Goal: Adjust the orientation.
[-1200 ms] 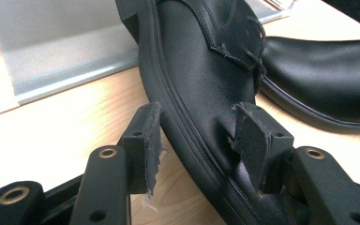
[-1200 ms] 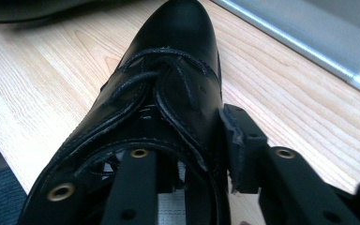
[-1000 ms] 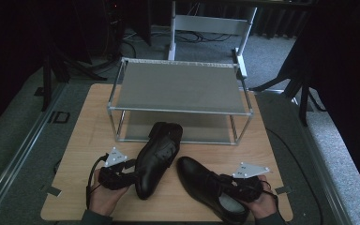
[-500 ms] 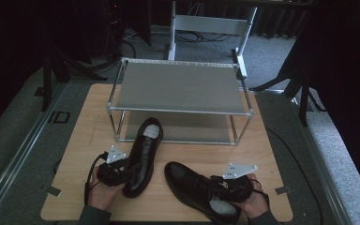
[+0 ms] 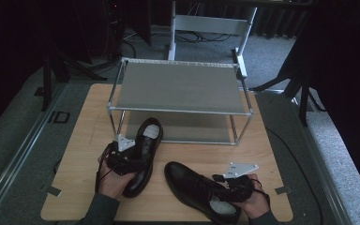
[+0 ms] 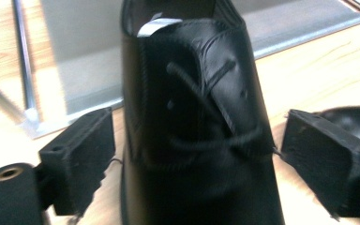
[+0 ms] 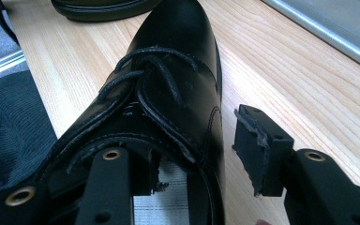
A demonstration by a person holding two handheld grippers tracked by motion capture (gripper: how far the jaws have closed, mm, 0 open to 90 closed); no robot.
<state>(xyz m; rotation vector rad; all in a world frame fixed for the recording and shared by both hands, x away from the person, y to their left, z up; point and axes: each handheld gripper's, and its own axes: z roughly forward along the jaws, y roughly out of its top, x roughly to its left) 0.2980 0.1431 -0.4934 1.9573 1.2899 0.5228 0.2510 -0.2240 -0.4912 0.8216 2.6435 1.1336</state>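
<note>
Two black shoes lie on the wooden table (image 5: 79,140) before you: your left gripper (image 5: 130,160) has just spread clear around the left shoe (image 5: 143,154), your right gripper (image 5: 234,183), just opening, straddles the right shoe (image 5: 192,185) loosely. Beyond stands the metal rack (image 5: 180,86), then grey carpet (image 5: 9,140) and dark room.
</note>
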